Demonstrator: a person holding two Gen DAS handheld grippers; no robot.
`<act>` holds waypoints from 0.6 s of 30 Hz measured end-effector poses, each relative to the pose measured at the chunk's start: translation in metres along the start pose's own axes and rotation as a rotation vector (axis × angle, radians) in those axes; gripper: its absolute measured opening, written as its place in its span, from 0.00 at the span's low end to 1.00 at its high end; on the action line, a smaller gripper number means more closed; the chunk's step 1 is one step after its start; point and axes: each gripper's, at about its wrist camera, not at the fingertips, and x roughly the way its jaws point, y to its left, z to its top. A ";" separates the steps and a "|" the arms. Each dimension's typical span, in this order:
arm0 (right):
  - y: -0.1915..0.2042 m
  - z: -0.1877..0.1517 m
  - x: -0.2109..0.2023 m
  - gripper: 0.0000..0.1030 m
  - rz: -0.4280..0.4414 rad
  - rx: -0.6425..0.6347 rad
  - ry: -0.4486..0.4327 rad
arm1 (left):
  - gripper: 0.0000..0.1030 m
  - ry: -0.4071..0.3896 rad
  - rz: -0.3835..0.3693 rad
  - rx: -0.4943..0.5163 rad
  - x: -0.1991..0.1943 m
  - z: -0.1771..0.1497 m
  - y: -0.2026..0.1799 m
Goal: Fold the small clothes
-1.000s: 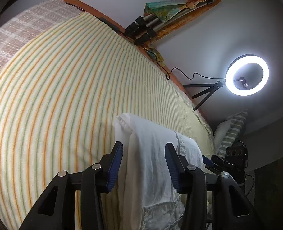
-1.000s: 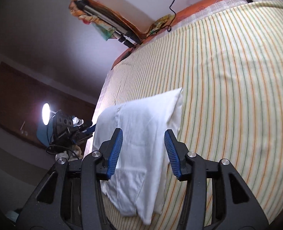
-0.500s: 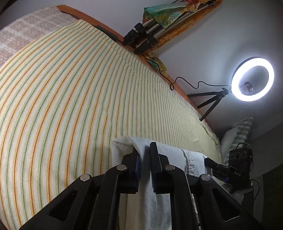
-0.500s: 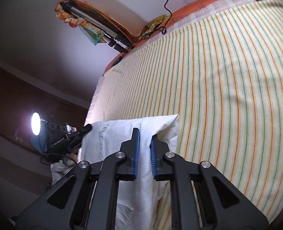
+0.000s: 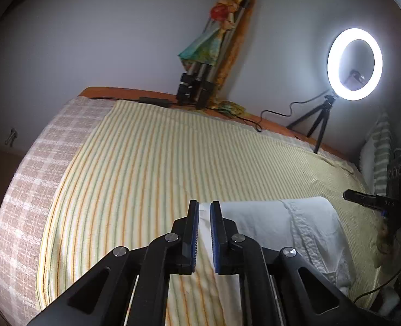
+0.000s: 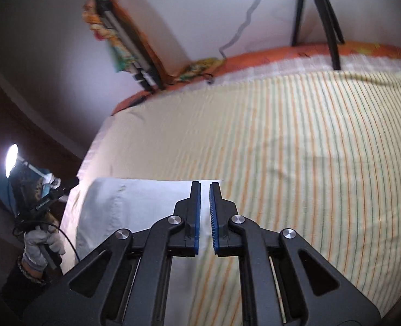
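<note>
**Striped bedspread, white garment pinched at two corners**

Striped cloth in yellow, orange and green covers the bed [image 5: 135, 179], which fills most of both views; a checked pink-and-white blanket [image 5: 32, 195] hangs down its left side in the left wrist view. Behind the bed stands a pale wall [image 5: 105, 35], with a folded tripod wrapped in a colourful cloth [image 5: 214, 54] leaning against it. A lit ring light [image 5: 354, 63] on a small black tripod stands on the far edge of the bed, towards the right.

On the near part of the bedspread lies the white garment [image 5: 295, 225], folded into a flat band with a seamed edge showing. The left gripper [image 5: 204, 233] has its blue-padded jaws drawn nearly together on the garment's left end, a thin strip of white cloth caught between them. The right gripper [image 6: 205, 214] is likewise nearly closed, pinching the garment's [image 6: 135, 203] right end between its pads. At the left edge of the right wrist view, a gloved hand [image 6: 41, 244] grips the handle of the other gripper.
</note>
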 end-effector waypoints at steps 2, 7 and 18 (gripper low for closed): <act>0.017 -0.002 0.002 0.09 0.017 -0.067 0.026 | 0.11 0.025 -0.015 0.072 0.003 -0.004 -0.020; 0.045 -0.010 0.030 0.09 -0.026 -0.198 0.094 | 0.13 0.079 0.020 0.195 0.028 -0.017 -0.056; 0.022 -0.029 0.068 0.02 -0.064 -0.173 0.156 | 0.14 0.108 0.034 0.172 0.052 -0.034 -0.044</act>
